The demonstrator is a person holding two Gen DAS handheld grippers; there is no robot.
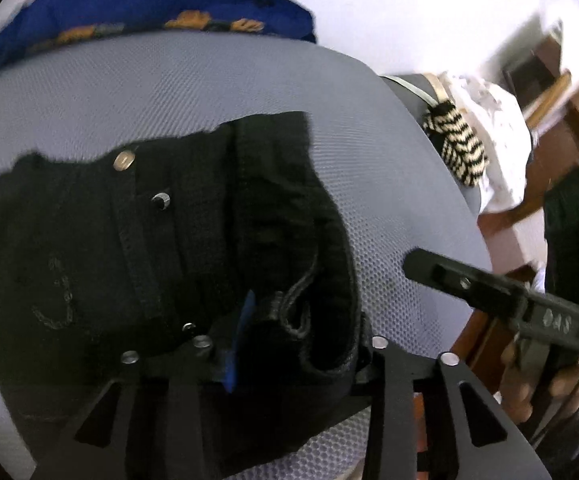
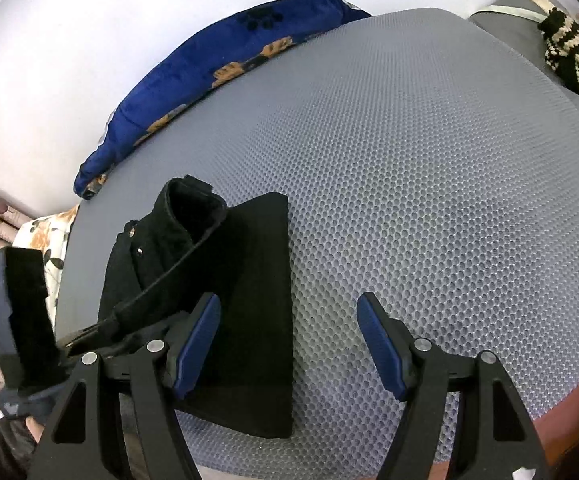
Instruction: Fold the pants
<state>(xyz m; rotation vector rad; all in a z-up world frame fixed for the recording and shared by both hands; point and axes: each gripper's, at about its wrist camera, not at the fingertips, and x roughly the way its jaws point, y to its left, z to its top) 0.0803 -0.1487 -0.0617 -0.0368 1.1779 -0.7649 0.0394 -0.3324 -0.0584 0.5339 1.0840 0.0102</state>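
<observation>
Black pants [image 2: 225, 280] lay folded into a compact bundle on the grey honeycomb mat [image 2: 409, 160], near its left edge in the right wrist view, waistband button [image 1: 124, 159] facing up. Left gripper [image 1: 297, 344] sat low over the bundle with cloth bunched between its fingers; whether the pads pressed it could not be told. Right gripper [image 2: 289, 340] stood wide and empty, one blue pad [image 2: 197, 344] over the pants, the other over bare mat.

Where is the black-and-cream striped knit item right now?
The striped knit item lies at the far right edge of the grey mesh mat, top right in both wrist views, away from the pants.
</observation>
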